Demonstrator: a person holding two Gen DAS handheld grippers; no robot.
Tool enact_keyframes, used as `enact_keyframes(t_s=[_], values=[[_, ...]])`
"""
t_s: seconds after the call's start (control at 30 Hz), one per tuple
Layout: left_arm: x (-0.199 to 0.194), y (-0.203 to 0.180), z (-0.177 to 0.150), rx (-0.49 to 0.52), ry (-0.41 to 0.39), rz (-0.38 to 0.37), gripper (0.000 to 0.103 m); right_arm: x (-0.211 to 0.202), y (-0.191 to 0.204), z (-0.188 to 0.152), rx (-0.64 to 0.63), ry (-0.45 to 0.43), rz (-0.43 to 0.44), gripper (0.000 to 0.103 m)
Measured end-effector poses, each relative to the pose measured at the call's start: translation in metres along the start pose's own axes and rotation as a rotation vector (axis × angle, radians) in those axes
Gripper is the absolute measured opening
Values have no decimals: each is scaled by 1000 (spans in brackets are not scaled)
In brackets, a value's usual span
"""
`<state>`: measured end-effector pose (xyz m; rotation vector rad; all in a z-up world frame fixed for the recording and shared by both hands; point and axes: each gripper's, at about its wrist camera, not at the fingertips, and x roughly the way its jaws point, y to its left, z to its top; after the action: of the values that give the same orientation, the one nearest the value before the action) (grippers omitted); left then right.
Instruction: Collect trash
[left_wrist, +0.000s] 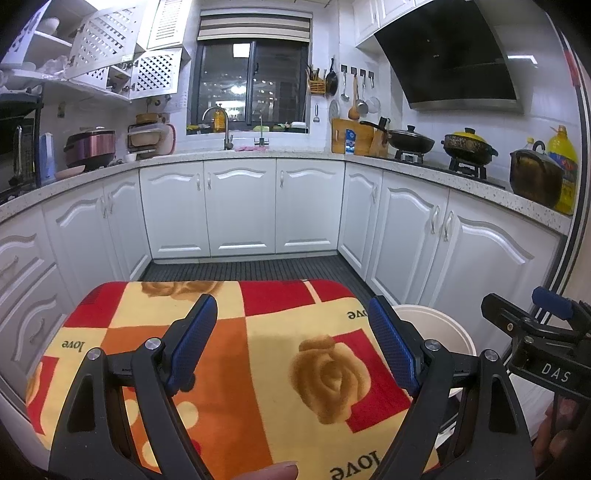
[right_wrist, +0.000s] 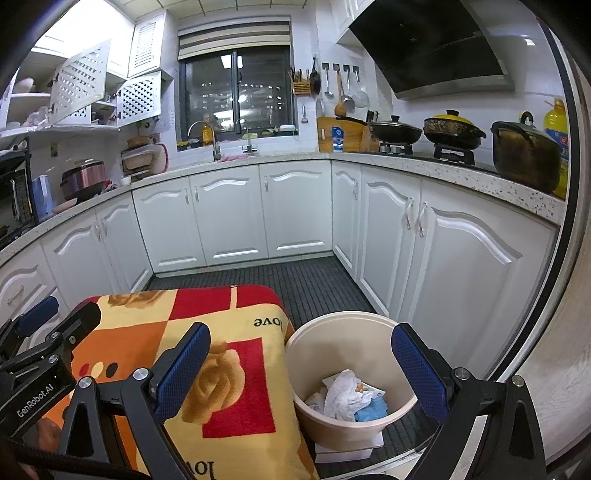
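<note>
Free room and obstacles. The red, orange and cream rose-patterned blanket (left_wrist: 236, 369) over the desk lies bare beneath my parted left jaws. Just beside its right edge stands the beige round plastic bin (right_wrist: 343, 373), mouth unobstructed under my spread right jaws. White cabinet doors (right_wrist: 454, 266) wall the dark ribbed floor mat (right_wrist: 295, 280) beyond.
</note>
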<state>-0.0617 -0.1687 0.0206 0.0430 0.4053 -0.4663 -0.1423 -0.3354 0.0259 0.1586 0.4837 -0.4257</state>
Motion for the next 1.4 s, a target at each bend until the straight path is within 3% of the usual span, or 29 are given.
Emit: enact_keyframes(t_s=[1.4], values=[[2, 4, -1, 13, 5, -6, 84, 2, -3, 0, -1, 8, -2, 98]])
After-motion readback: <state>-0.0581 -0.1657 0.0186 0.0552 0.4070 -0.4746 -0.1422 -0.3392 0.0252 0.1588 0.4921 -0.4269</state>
